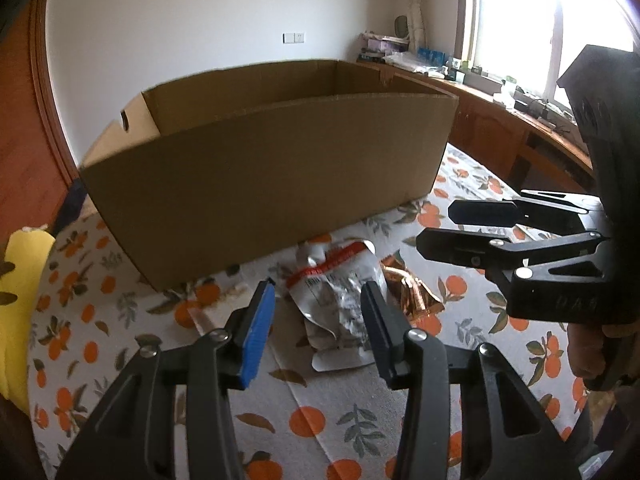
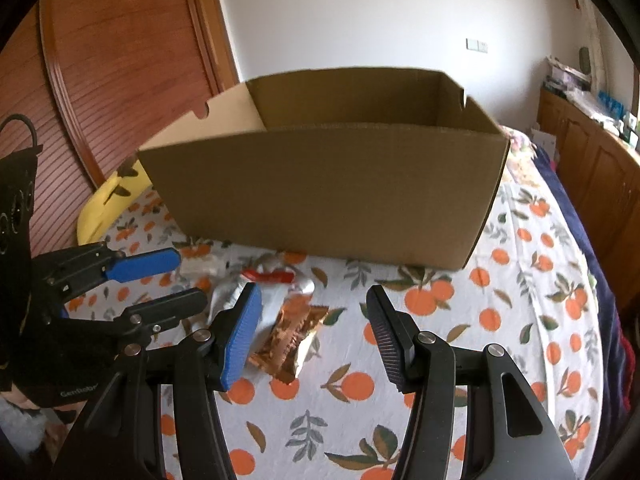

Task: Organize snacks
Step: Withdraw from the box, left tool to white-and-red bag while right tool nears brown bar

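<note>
A crumpled silver snack pouch with a red stripe (image 1: pixel 336 300) (image 2: pixel 276 280) lies on the orange-print cloth in front of a big open cardboard box (image 1: pixel 280 176) (image 2: pixel 332 192). Touching its right side is a copper-coloured wrapped snack (image 1: pixel 412 292) (image 2: pixel 292 332). My left gripper (image 1: pixel 319 286) (image 2: pixel 191 277) is open and hangs over the silver pouch, which shows in the gap between its fingers without being pressed. My right gripper (image 2: pixel 313 292) (image 1: pixel 436 228) is open too, above the copper snack, with nothing gripped. Both point down towards the snacks from the near side.
The bed's orange-print cloth (image 2: pixel 440 320) spreads around the box. A yellow plush (image 1: pixel 20 280) (image 2: pixel 108 204) lies at the left. A small clear packet (image 2: pixel 200 268) sits left of the pouch. A wooden wardrobe (image 2: pixel 120 60) and a cluttered wooden sideboard (image 1: pixel 500 120) stand behind.
</note>
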{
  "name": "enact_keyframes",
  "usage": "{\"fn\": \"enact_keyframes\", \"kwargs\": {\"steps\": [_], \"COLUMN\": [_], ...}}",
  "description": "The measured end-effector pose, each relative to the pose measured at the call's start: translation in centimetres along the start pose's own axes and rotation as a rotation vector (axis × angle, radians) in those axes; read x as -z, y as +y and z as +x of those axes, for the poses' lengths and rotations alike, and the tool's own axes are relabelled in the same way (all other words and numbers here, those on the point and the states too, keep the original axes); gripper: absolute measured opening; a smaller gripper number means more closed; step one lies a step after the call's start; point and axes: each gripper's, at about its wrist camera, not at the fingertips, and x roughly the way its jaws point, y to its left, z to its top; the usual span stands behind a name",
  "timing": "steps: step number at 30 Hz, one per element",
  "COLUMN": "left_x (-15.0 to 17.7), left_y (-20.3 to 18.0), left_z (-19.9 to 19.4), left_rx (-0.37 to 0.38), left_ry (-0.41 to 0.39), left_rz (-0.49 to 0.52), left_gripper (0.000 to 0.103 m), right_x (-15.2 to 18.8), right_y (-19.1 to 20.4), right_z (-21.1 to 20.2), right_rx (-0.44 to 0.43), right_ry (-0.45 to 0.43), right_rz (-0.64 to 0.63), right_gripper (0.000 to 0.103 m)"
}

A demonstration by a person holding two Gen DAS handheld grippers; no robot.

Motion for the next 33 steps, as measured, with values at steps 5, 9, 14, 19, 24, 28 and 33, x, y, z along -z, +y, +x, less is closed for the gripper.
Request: {"fn": "enact_keyframes", "kwargs": {"steps": [5, 9, 14, 19, 24, 28, 33], "left_x": [0.6, 0.9, 1.3, 1.6, 1.6, 1.5, 1.2], "left_y": [-0.1, -0.4, 0.0, 0.4, 0.1, -0.1, -1.0], "left_z": [1.2, 1.7, 1.6, 1.6, 1.6, 1.7, 1.9], "left_rx": [0.016, 0.024, 0.032, 0.036, 0.035, 0.047, 0.057], "left_ry": [0.032, 0.043, 0.045, 0.053, 0.057, 0.061, 0.060], "left_rz": [-0.026, -0.033, -0.052, -0.061, -0.056, -0.062, -0.054], "left_gripper": [0.046, 0.047, 0.047, 0.048, 0.048, 0.048, 0.049], "right_x": [1.2, 1.6, 1.4, 1.5, 1.7, 1.8, 2.5], "right_y": [-0.7, -0.7, -0.3, 0.4, 0.1, -0.5, -1.6], "right_z": [1.1, 1.8, 2.5, 3.5, 3.4, 2.9, 1.5], "right_rx": [0.001, -0.017, -0.053, -0.056, -0.039, -0.031, 0.017], "right_ry": [0.034, 0.055, 0.080, 0.124, 0.147, 0.161, 0.157], "right_rz": [0.010, 0.015, 0.020, -0.001, -0.014, -0.027, -0.047], "right_gripper": [0.056, 0.056, 0.056, 0.048, 0.028, 0.023, 0.023]}}
